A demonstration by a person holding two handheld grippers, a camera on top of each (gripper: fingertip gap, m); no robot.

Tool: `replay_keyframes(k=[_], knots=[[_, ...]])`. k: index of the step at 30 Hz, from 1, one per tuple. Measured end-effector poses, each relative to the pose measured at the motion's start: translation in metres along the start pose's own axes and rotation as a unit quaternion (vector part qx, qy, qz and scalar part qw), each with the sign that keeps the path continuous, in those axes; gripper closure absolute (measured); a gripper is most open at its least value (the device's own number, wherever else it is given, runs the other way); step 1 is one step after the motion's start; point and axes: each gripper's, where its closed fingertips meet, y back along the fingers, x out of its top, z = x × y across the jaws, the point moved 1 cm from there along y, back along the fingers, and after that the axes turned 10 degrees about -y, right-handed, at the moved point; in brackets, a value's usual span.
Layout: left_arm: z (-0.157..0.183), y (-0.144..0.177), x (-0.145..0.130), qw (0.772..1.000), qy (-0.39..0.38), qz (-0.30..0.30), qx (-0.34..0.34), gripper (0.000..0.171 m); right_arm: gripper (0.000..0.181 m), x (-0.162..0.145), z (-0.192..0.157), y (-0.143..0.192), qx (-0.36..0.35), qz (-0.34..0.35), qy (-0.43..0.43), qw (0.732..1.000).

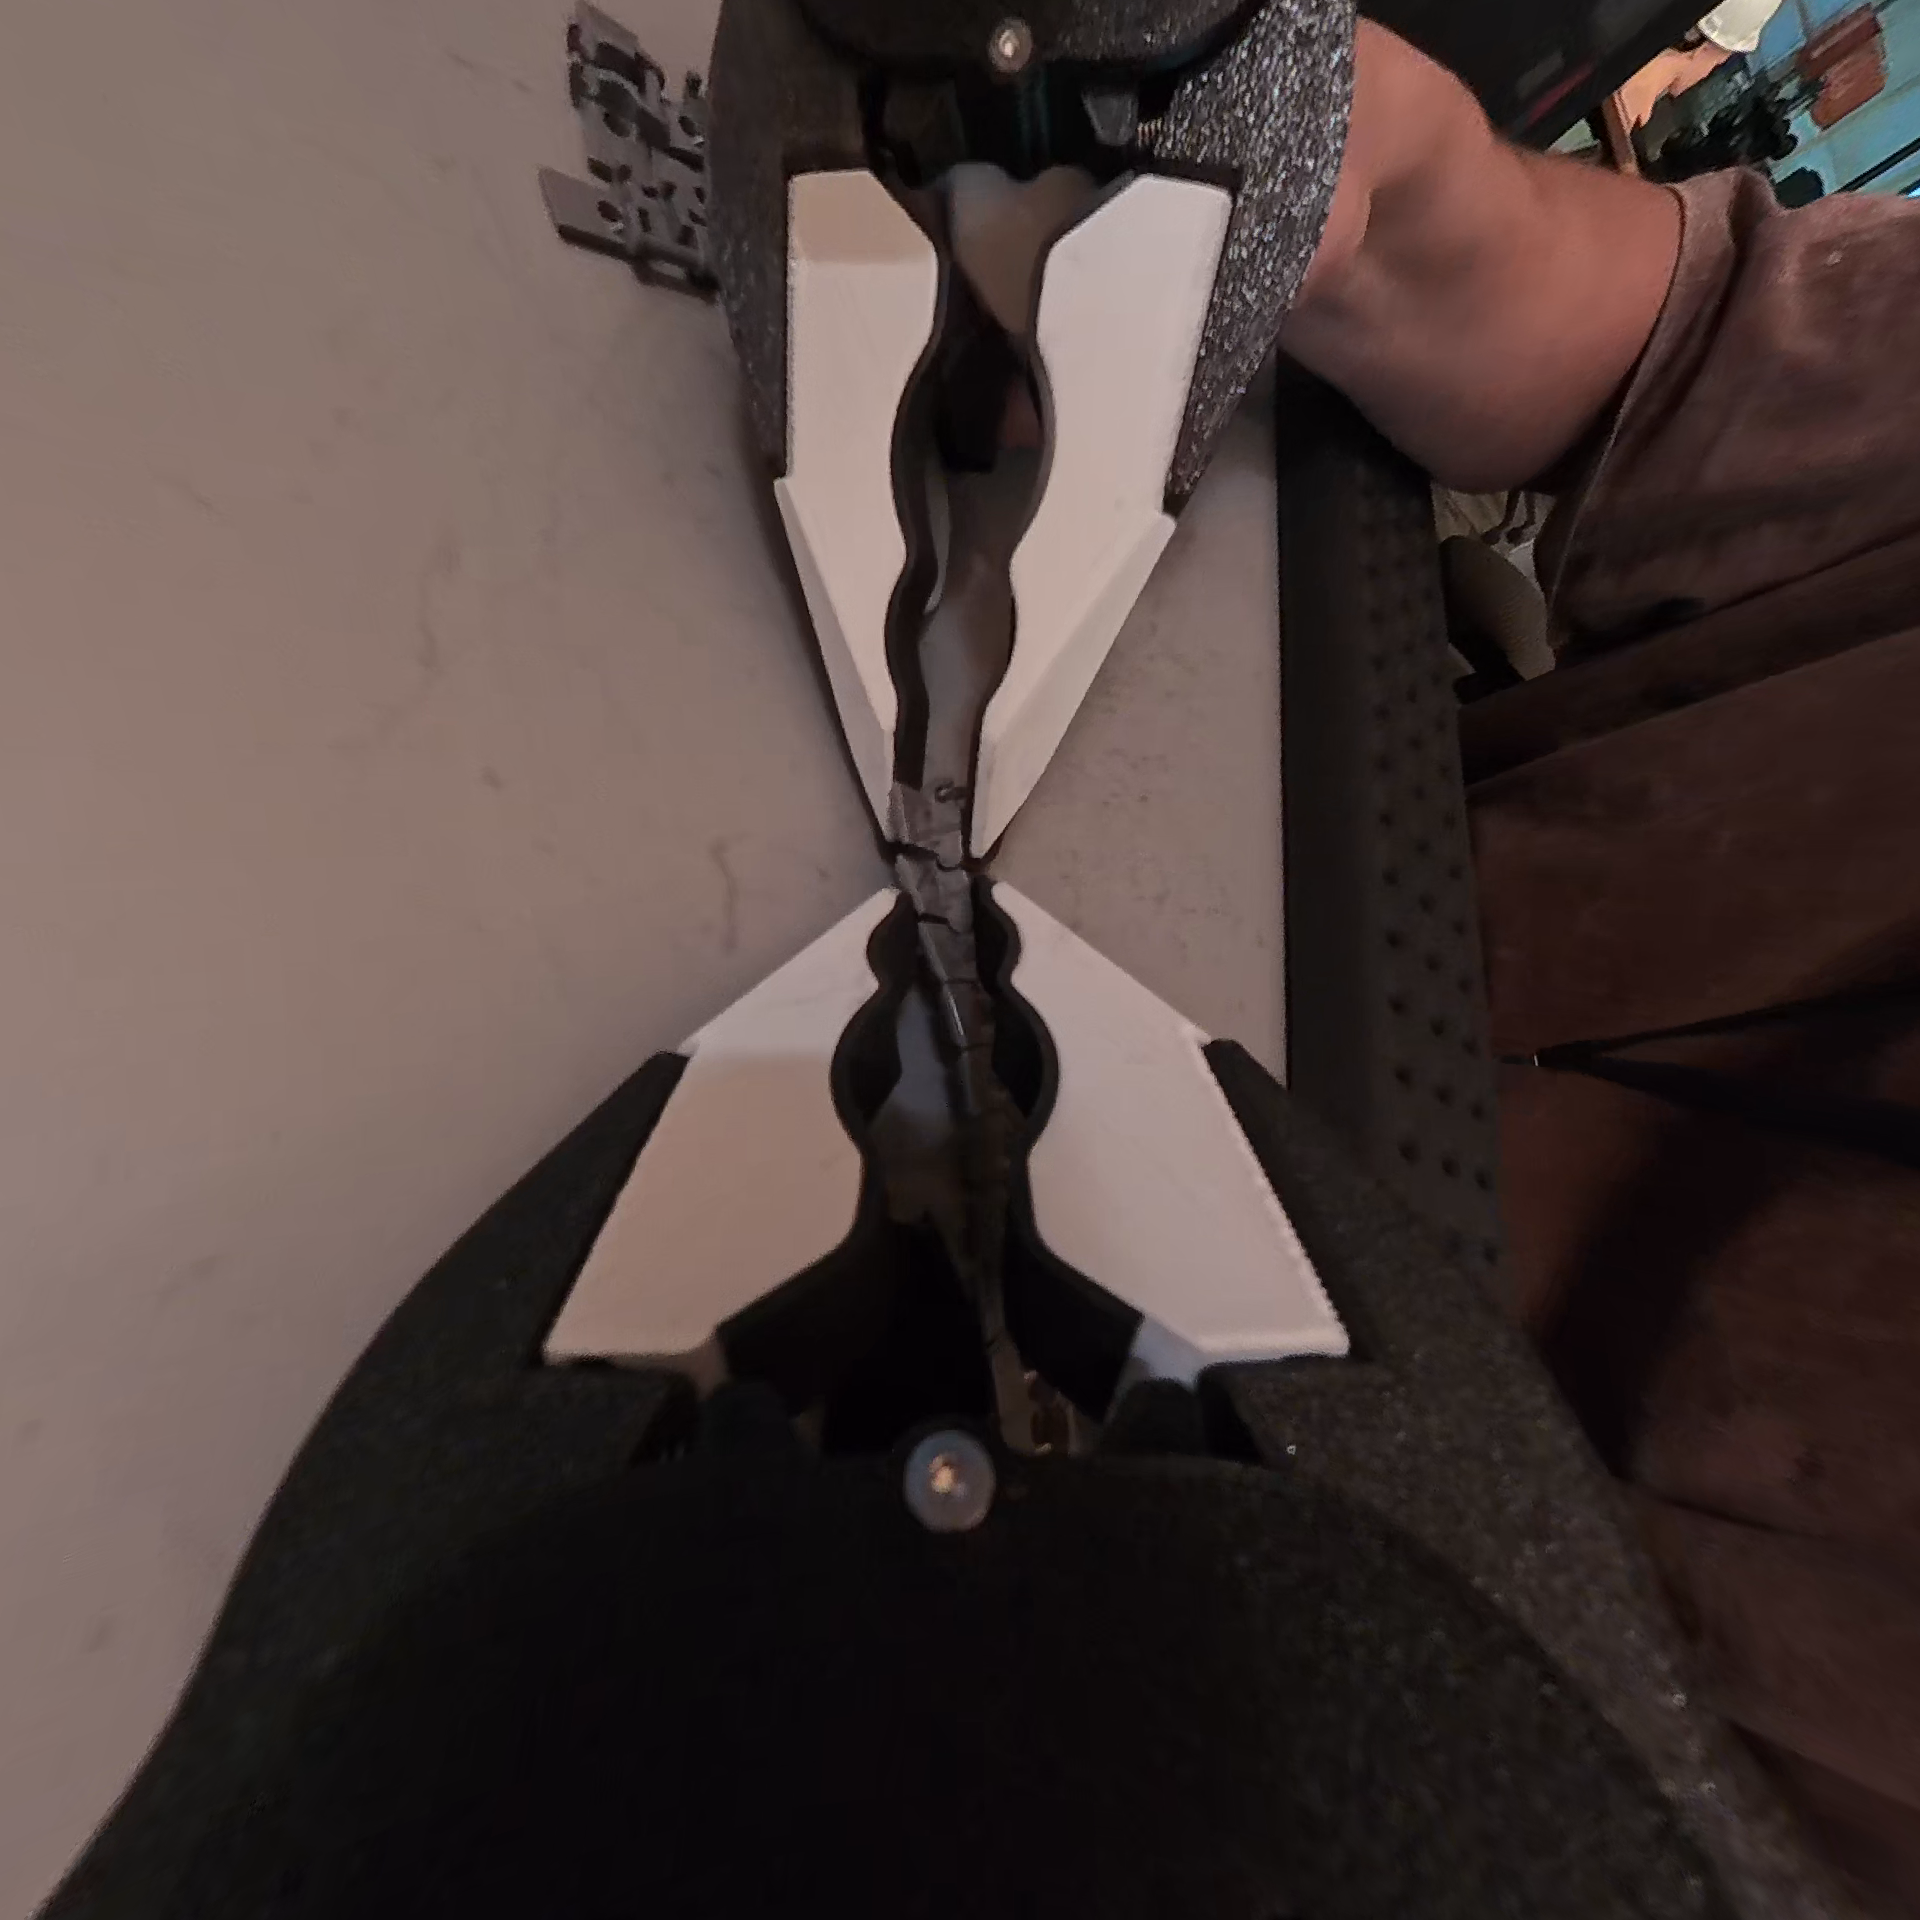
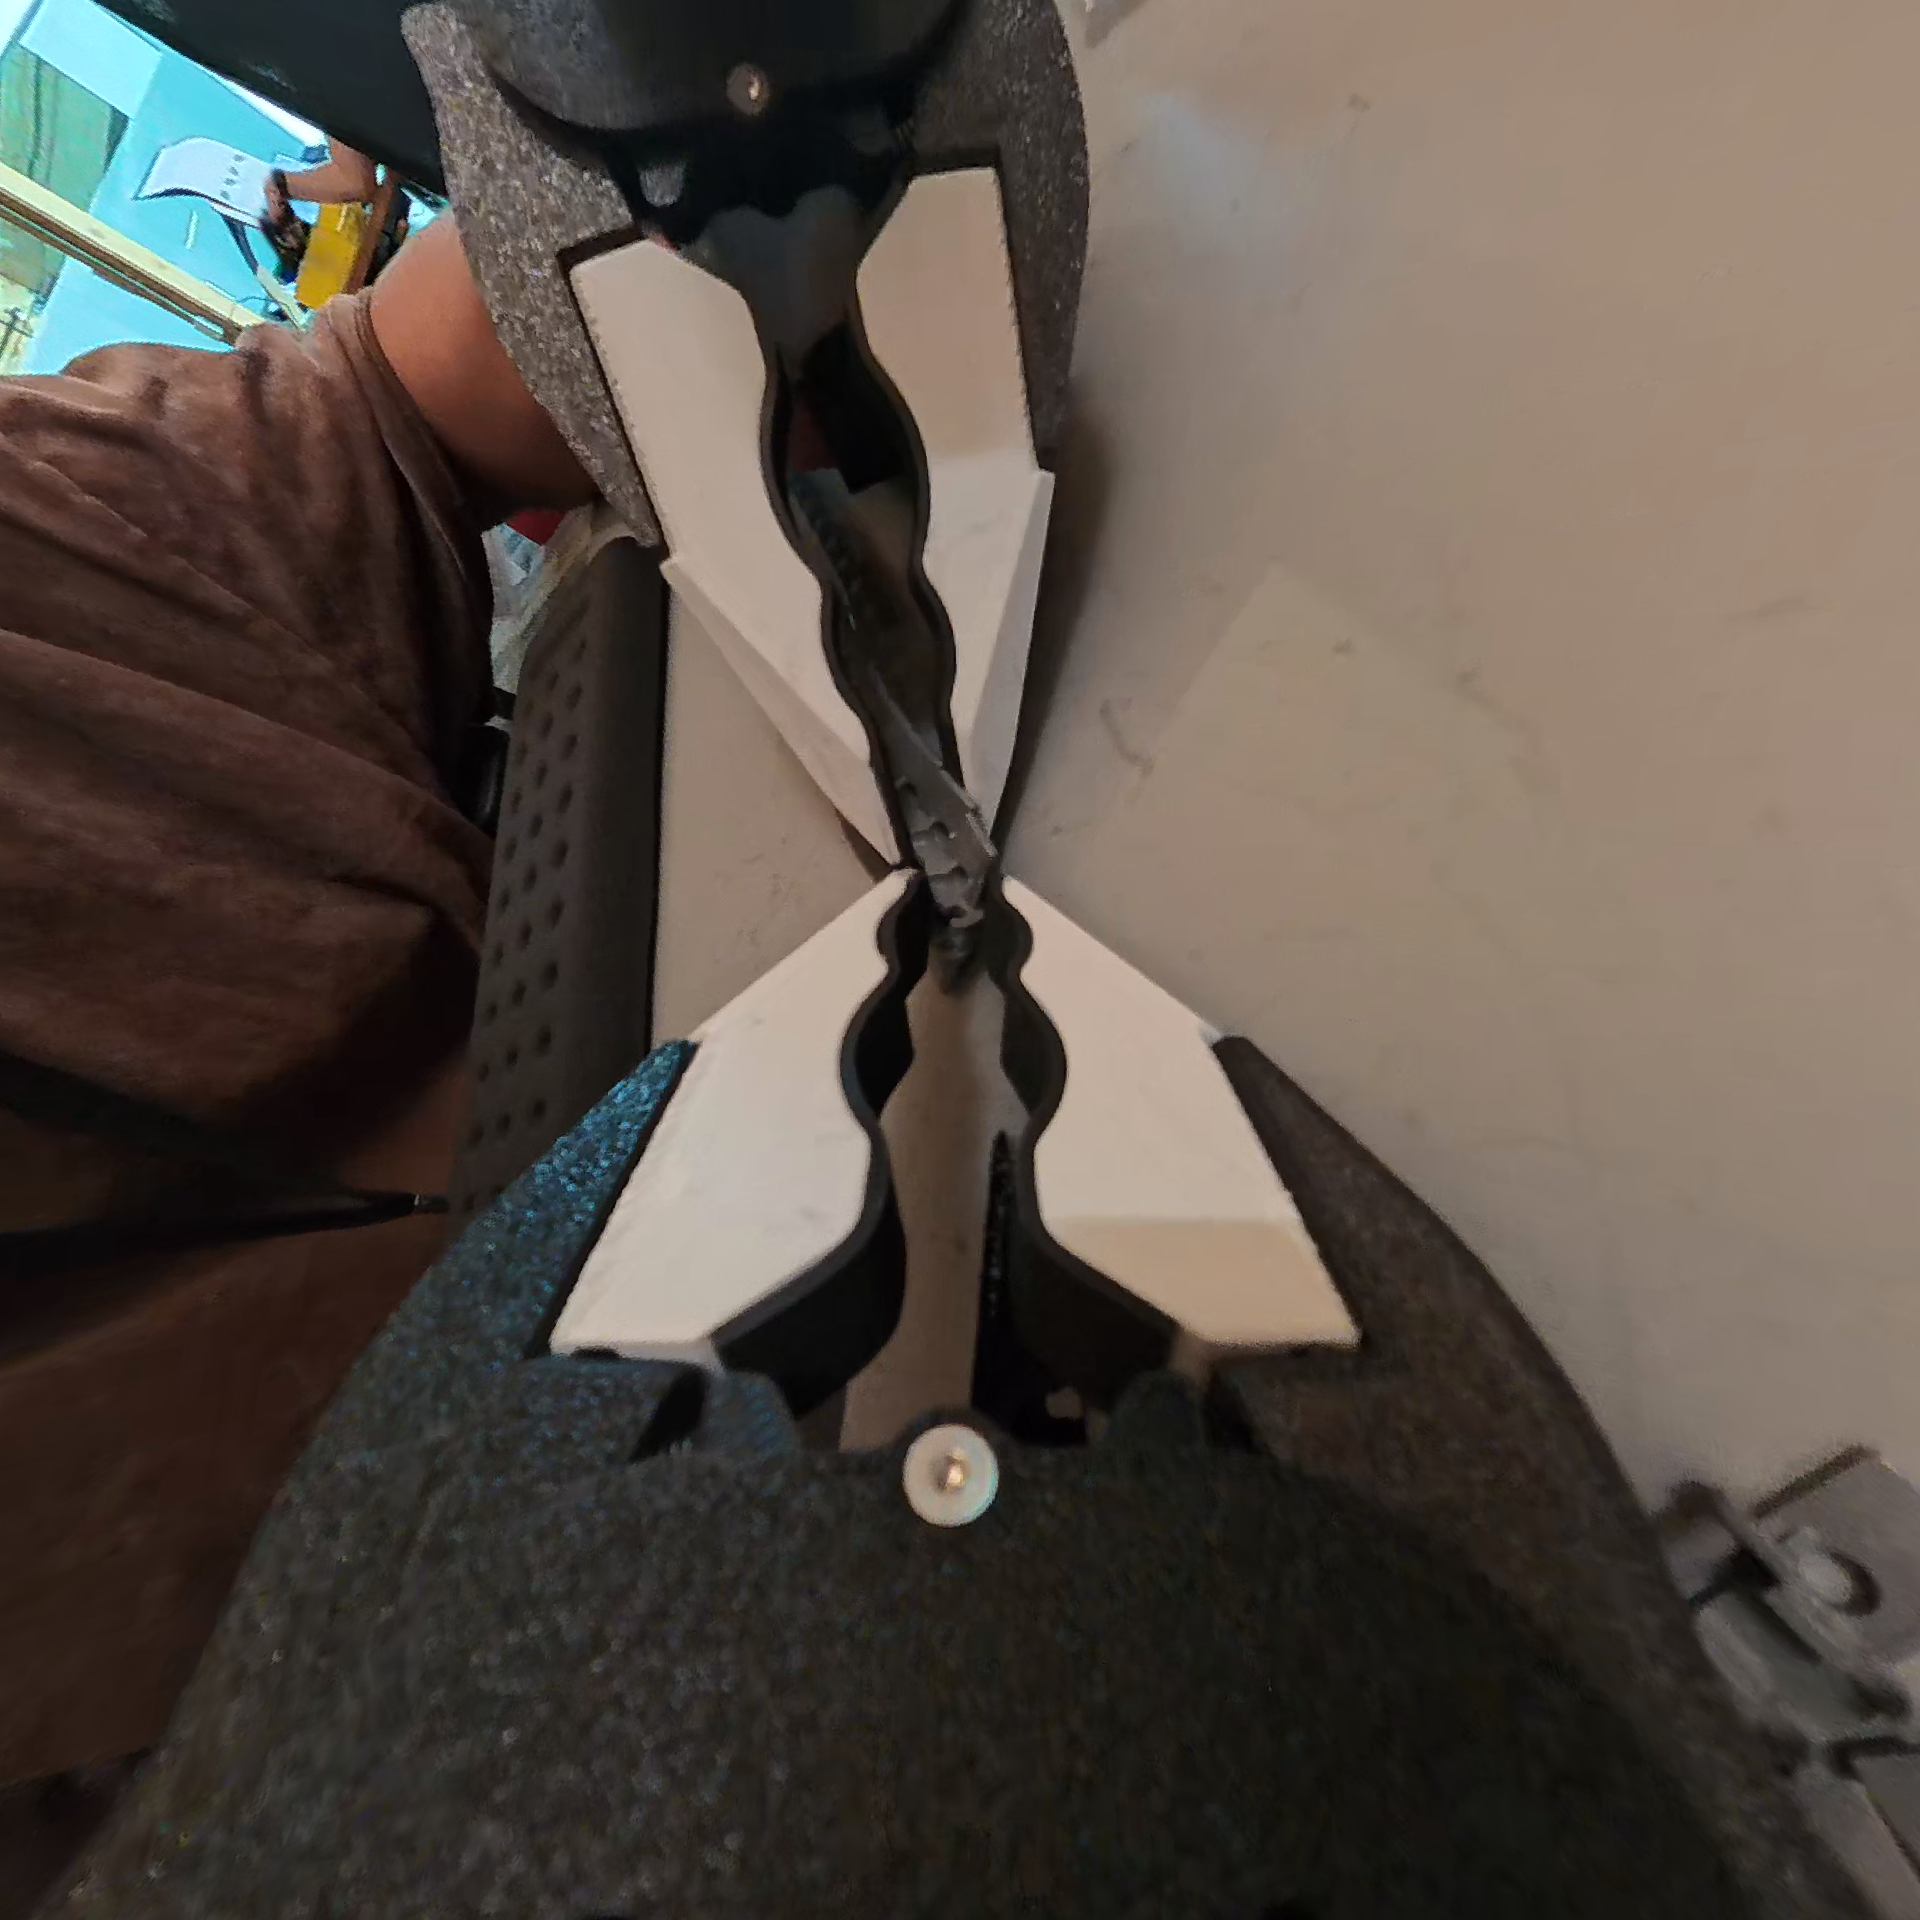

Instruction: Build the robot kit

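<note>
— Left gripper [image 1: 945,906]?
— Nearly closed, pinching grey notched strip [image 1: 935,862] over pale tabletop [image 1: 312,935], near its edge.
— Right gripper [image 2: 958,896]?
— Likewise clamped on strip, tip to tip, hiding much tabletop. Loose grey parts [image 1: 634,177] well apart; black perforated chair [image 1: 1392,831], brown sleeve [image 1: 1714,468] past that edge.

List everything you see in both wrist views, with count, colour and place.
Grey plastic piece: one, flat and notched, pinched between both tongs' tips, above the table.
Grey flat parts: a small cluster, lying on the table beside the tongs.
Table: one, pale off-white, under everything.
Perforated chair: one, dark, along the table's edge.
Brown clothing: on the person, beyond the chair.
Forearm: one, bare, behind the right tongs.
Left tongs: one, white fingers in black casing, closed on the piece.
Right tongs: one, same make, closed on the piece, tip to tip with the left.
</note>
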Motion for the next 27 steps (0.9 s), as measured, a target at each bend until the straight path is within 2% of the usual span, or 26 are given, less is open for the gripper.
replay_keyframes(k=[5, 10, 13, 16, 22, 27], knots=[[0.005, -0.001, 0.002, 1.0, -0.023, 0.005, -0.004, 0.164, 0.171, -0.002, -0.003, 0.0, 0.013, -0.004, 0.0, 1.0], [0.016, -0.005, 0.002, 0.996, -0.089, -0.001, -0.008, 0.165, 0.172, -0.013, -0.015, -0.003, 0.054, -0.035, 0.022, 0.998], [0.013, -0.003, 0.005, 0.996, -0.086, 0.012, -0.003, 0.166, 0.172, -0.008, -0.014, -0.001, 0.035, -0.011, 0.044, 0.998], [0.018, -0.005, 0.003, 0.994, -0.11, 0.003, -0.002, 0.165, 0.172, -0.012, -0.016, -0.002, 0.045, -0.025, 0.048, 0.998], [0.024, -0.008, 0.001, 0.985, -0.174, -0.009, 0.017, 0.165, 0.173, -0.017, -0.02, -0.003, 0.003, -0.017, 0.144, 0.989], [0.027, -0.01, 0.001, 0.973, -0.225, -0.021, 0.041, 0.165, 0.174, -0.019, -0.022, -0.003, -0.01, -0.015, 0.157, 0.987]])
